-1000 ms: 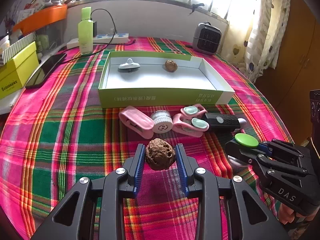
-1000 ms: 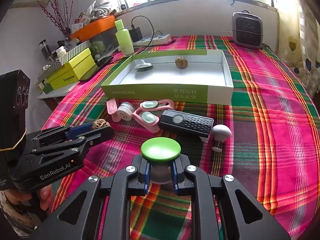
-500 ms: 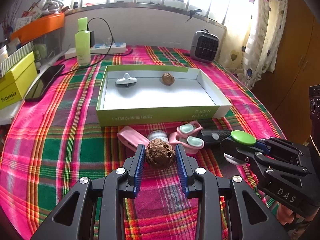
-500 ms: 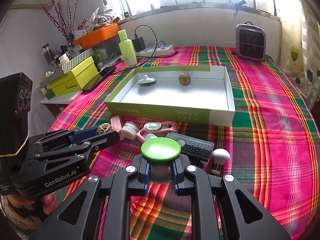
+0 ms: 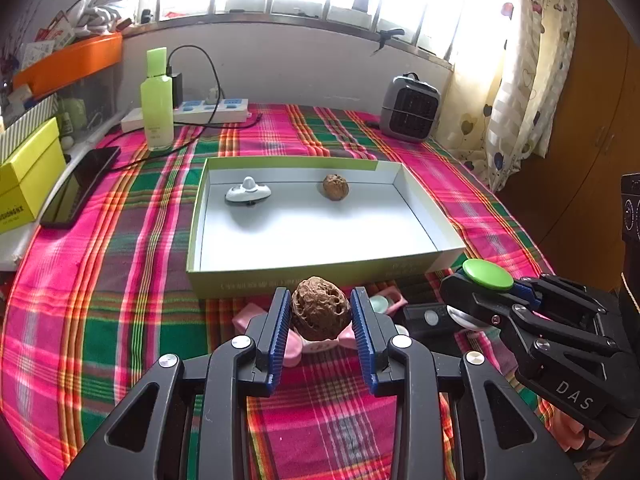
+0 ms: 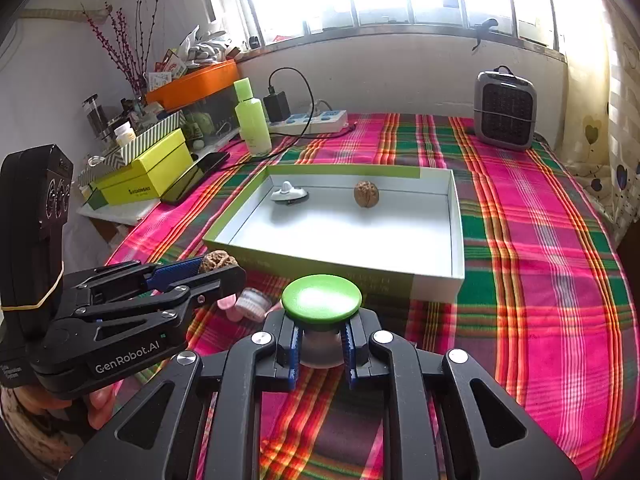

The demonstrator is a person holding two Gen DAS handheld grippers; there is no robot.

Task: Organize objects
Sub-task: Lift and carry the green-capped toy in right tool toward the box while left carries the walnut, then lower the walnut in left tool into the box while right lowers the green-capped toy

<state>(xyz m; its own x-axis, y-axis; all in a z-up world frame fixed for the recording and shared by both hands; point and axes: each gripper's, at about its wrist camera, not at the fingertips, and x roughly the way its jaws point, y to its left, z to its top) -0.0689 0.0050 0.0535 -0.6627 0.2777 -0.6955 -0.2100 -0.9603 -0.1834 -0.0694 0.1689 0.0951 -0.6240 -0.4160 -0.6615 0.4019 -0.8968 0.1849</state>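
- Left wrist view: the left gripper (image 5: 319,312) clamps a wrinkled brown walnut (image 5: 319,307) between its blue pads, held clear above the plaid cloth, just near of the shallow green-and-white cardboard box (image 5: 304,276).
- To do this step well, carry it over the near wall with height to spare, then lower it onto the bare white floor, apart from the second walnut (image 5: 335,187) and the small white gadget (image 5: 248,192) at the far side.
- On the right, the right gripper (image 6: 321,342) pinches the pale stem of a green-capped mushroom-shaped knob (image 6: 321,295); keep both grippers apart when crossing.
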